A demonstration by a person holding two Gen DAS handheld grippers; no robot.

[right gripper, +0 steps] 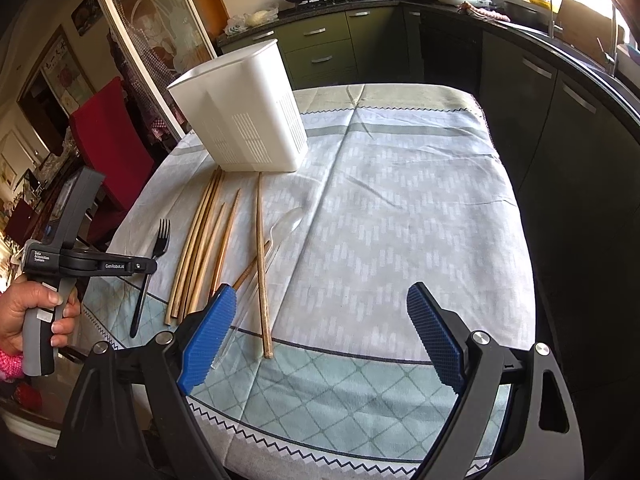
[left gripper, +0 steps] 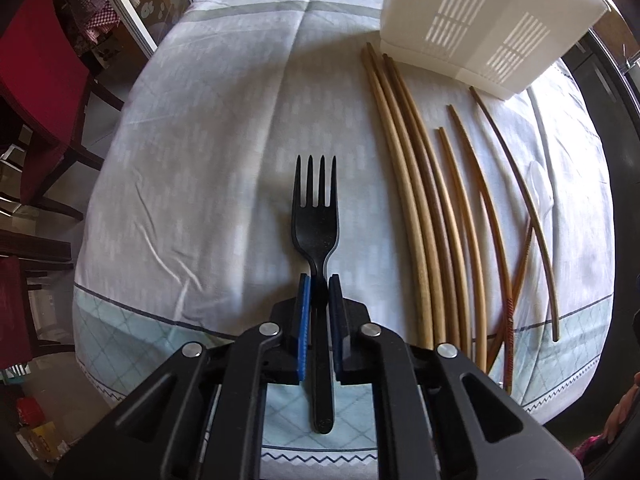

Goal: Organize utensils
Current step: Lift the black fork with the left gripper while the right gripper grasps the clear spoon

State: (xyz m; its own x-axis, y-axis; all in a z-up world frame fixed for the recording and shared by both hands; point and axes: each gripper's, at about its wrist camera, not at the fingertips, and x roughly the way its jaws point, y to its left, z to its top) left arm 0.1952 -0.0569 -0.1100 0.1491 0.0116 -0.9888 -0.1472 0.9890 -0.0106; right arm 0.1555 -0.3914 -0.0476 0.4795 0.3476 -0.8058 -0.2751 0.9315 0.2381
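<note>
A black plastic fork (left gripper: 316,216) lies on the tablecloth with its tines pointing away, and my left gripper (left gripper: 319,282) is shut on its neck, pointing straight down. The right wrist view shows the same fork (right gripper: 162,236) and left gripper (right gripper: 145,278) at the table's left edge, held by a hand. Several wooden chopsticks (left gripper: 416,216) (right gripper: 200,252) lie to the fork's right. A white slotted utensil holder (left gripper: 480,20) (right gripper: 248,120) stands behind them. My right gripper (right gripper: 320,288) hovers open over the near part of the table with nothing between its fingers.
A clear plastic spoon (right gripper: 286,220) lies among the right-hand chopsticks. The tablecloth (right gripper: 400,220) covers the whole round table. A red chair (right gripper: 108,136) stands at the table's left side, and dark kitchen cabinets (right gripper: 560,128) run along the right.
</note>
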